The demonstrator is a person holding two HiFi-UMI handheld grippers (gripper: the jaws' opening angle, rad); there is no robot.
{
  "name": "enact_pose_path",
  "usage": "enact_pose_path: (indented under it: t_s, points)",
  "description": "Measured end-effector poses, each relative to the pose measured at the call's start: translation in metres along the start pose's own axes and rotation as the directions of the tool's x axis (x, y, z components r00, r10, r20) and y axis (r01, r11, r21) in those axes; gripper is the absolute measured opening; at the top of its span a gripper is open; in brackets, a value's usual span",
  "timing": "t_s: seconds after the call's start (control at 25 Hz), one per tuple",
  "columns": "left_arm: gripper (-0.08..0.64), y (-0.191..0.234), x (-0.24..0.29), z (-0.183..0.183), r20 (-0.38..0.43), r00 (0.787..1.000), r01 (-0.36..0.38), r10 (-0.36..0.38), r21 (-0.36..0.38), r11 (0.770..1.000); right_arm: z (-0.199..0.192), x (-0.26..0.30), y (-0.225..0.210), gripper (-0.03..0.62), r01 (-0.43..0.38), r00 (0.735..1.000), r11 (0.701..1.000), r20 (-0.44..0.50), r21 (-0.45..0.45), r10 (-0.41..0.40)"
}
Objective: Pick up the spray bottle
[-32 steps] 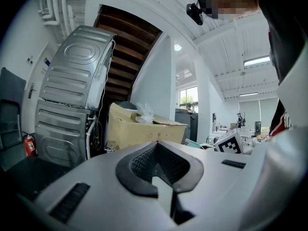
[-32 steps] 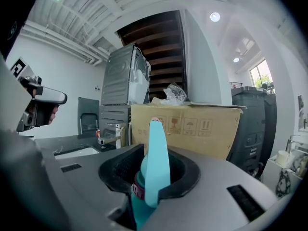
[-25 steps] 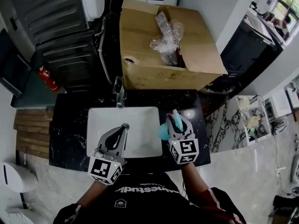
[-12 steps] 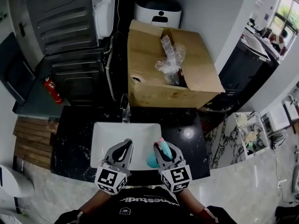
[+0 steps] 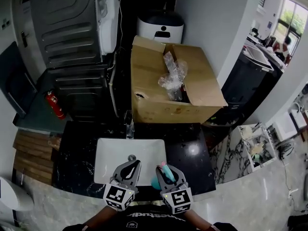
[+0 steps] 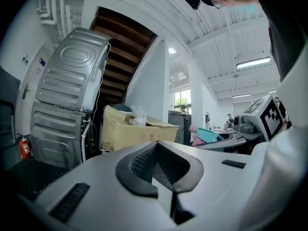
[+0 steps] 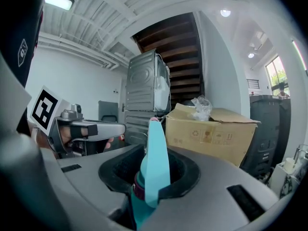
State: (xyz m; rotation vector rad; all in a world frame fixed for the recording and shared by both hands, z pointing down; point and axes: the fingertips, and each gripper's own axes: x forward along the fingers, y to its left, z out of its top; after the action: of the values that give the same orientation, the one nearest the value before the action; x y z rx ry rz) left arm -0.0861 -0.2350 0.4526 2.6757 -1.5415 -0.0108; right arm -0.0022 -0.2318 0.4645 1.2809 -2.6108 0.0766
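The spray bottle is teal with a pink-tipped nozzle; in the head view it hangs above the front right corner of the sink. My right gripper is shut on it, the pads clamping its neck below the trigger head. In the right gripper view the bottle stands upright between the jaws of the right gripper. My left gripper hovers over the sink's front edge, close beside the right one, jaws closed together with nothing between them. The left gripper view shows its pads meeting, with the teal bottle off to the right.
A white sink basin with a faucet sits in a black marble counter. Behind it stands an open cardboard box holding crumpled plastic wrap. A grey machine and a red fire extinguisher are at the left.
My right gripper has carried the bottle leftward from the counter right of the sink to beside the left gripper. The left gripper has barely moved. The head view has pulled back.
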Motion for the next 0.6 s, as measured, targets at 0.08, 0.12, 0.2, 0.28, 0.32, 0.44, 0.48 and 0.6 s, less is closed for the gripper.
enact_pose_path:
  t_s: [0.08, 0.12, 0.2, 0.28, 0.32, 0.44, 0.48, 0.6]
  points:
    - [0.015, -0.002, 0.0, 0.0, 0.001, 1.0, 0.003, -0.003, 0.003, 1.0, 0.0, -0.002, -0.003, 0.114, 0.011, 1.0, 1.0, 0.003, 0.005, -0.011]
    - [0.015, -0.003, 0.0, 0.0, 0.003, 1.0, 0.001, -0.001, 0.005, 1.0, 0.001, -0.003, -0.005, 0.114, 0.017, 1.0, 1.0, 0.006, 0.009, -0.017]
    - [0.015, -0.003, 0.0, 0.001, 0.01, 1.0, -0.003, 0.003, 0.007, 1.0, 0.001, -0.005, -0.009, 0.114, 0.026, 1.0, 0.999, 0.01, 0.019, -0.026]
    - [0.014, -0.003, -0.001, 0.002, 0.012, 1.0, -0.003, 0.003, 0.003, 1.0, 0.001, -0.007, -0.013, 0.114, 0.035, 0.999, 0.999, 0.011, 0.033, -0.035]
    - [0.014, -0.002, -0.001, 0.002, 0.012, 1.0, -0.004, 0.004, 0.0, 1.0, 0.001, -0.007, -0.015, 0.114, 0.038, 0.999, 0.999, 0.011, 0.039, -0.039]
    - [0.015, -0.002, 0.0, 0.002, 0.015, 1.0, -0.005, 0.005, -0.002, 1.0, 0.0, -0.008, -0.017, 0.114, 0.044, 0.999, 0.998, 0.012, 0.04, -0.044]
    - [0.015, -0.003, 0.001, 0.003, 0.016, 1.0, -0.005, 0.005, 0.0, 1.0, 0.0, -0.008, -0.018, 0.114, 0.045, 0.999, 0.998, 0.014, 0.038, -0.045]
    - [0.015, -0.005, 0.002, 0.003, 0.016, 1.0, -0.002, 0.002, 0.005, 1.0, 0.002, -0.009, -0.018, 0.114, 0.045, 0.999, 0.999, 0.02, 0.03, -0.045]
